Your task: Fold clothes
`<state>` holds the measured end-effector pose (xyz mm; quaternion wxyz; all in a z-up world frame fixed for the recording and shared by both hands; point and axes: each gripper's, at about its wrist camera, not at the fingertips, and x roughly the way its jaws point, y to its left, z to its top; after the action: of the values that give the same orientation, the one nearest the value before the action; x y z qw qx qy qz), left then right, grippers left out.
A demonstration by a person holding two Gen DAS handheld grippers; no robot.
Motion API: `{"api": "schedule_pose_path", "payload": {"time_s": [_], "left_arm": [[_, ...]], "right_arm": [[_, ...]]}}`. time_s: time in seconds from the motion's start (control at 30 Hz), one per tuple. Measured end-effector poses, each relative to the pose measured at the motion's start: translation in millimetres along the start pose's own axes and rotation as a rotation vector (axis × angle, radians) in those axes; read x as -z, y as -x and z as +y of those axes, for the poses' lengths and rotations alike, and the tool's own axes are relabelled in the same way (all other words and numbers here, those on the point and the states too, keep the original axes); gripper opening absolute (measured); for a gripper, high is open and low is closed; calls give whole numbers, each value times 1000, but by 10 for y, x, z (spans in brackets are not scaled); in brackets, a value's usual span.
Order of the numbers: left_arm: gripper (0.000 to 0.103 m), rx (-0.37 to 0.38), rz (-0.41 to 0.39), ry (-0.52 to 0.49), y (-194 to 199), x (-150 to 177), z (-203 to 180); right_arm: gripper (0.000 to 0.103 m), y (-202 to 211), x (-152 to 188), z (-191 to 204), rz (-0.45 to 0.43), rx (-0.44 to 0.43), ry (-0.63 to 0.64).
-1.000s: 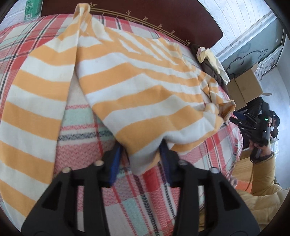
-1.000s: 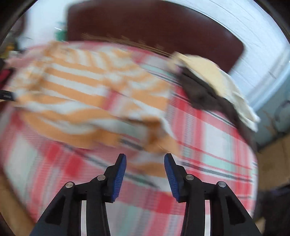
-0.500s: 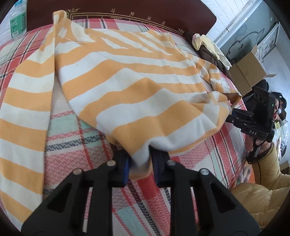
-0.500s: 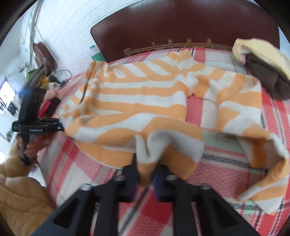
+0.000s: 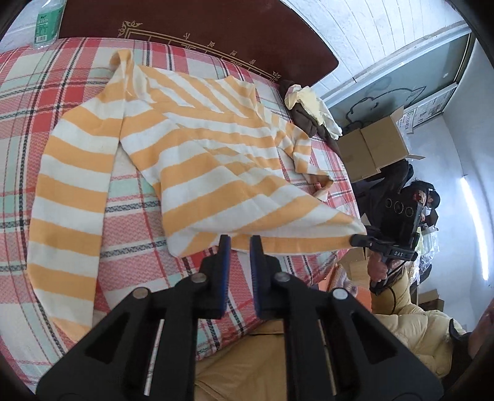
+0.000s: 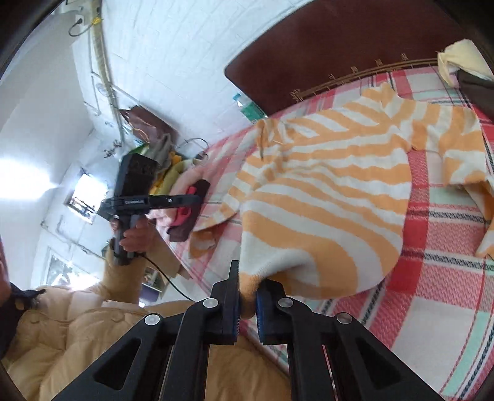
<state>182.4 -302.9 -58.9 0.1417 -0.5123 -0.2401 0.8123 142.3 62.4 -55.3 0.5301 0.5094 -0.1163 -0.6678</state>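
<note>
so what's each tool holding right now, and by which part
Both grip the orange and white striped sweater by its bottom hem. The left tool pinches the hem's edge; the right tool clamps the hem's other corner, bunched between its pads.

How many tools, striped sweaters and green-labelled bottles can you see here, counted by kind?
Tools: 2 (left tool, right tool)
Striped sweater: 1
Bottle with green label: 1
Total: 4

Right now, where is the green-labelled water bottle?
In the left wrist view, the water bottle stands at top left, beside the dark headboard, beyond the plaid bed's far corner.
</note>
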Motion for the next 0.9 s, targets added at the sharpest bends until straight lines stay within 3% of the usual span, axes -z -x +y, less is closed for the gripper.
{"api": "schedule_pose_path", "payload": {"time_s": [0.07,0.13,0.2,0.23,0.37,0.43,0.53,0.6,0.63,0.73,0.83,0.9], "left_arm": [[16,-105,-23,-53,-88,106,11],[26,-191,-4,-93,-265,240,57],[42,-200,19,-109,-431,368,138],[50,-206,25,-115,-503,413,168],[53,-222,-5,-116,-680,427,237],[53,-203,-11,-116,-767,367,251],[53,-155,-6,-131,-901,277,215],[37,-101,9,-135,-970,212,172],[20,-85,18,-127,-989,176,164],[14,-31,28,-57,-936,24,207],[14,13,26,-3,-830,-151,247],[14,-3,36,0,-809,-242,238]], "right_arm": [[8,-52,77,-201,34,47,-68],[11,-154,142,-362,100,213,-73],[18,-244,232,-460,154,385,-56],[21,-245,247,-456,158,427,-40],[45,-43,121,-49,80,511,140],[49,-2,39,250,32,513,271],[53,-243,-55,525,36,398,393],[53,-537,-100,650,71,351,457],[53,-751,-114,683,105,343,481],[50,-1365,-58,678,203,347,554],[48,-1744,-71,608,208,405,576],[48,-1881,-116,550,189,443,577]]}}
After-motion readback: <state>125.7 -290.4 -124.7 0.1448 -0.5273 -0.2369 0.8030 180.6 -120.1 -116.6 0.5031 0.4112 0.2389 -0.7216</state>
